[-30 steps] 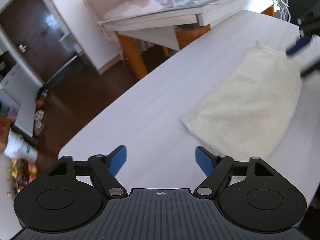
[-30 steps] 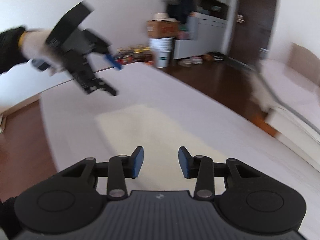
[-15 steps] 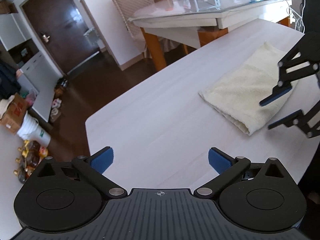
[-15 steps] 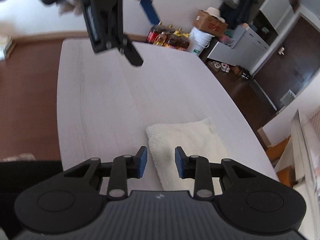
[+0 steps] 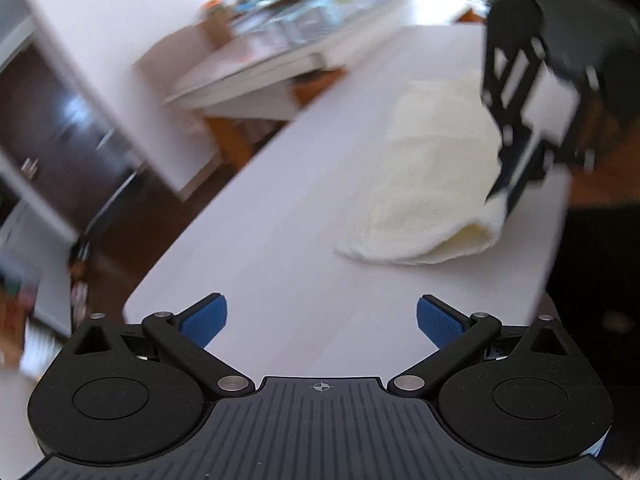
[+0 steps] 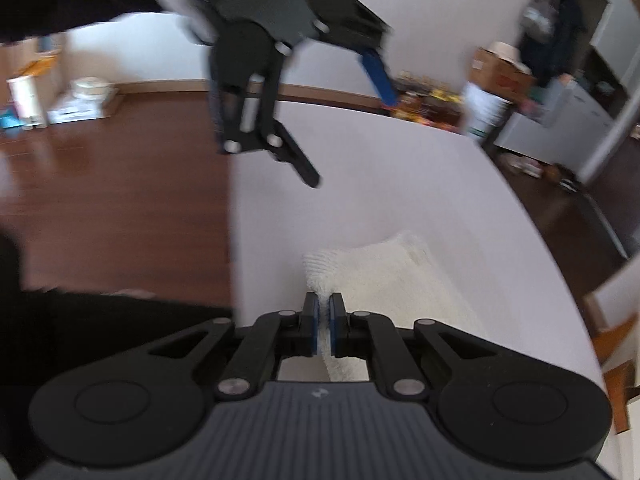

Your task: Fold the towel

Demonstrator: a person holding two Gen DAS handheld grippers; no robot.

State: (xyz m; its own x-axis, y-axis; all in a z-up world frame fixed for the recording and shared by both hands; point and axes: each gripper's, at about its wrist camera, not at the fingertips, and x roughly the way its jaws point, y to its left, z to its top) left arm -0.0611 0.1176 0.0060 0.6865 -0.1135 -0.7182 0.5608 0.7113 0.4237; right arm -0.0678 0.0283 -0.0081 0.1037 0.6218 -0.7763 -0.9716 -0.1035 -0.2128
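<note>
The cream terry towel (image 5: 432, 184) lies on the white counter (image 5: 280, 280), right of centre. It looks soft and limp, best pinched at a corner. The right claw (image 6: 324, 312) grips its near corner; the left claw (image 5: 322, 316) hangs released.
</note>
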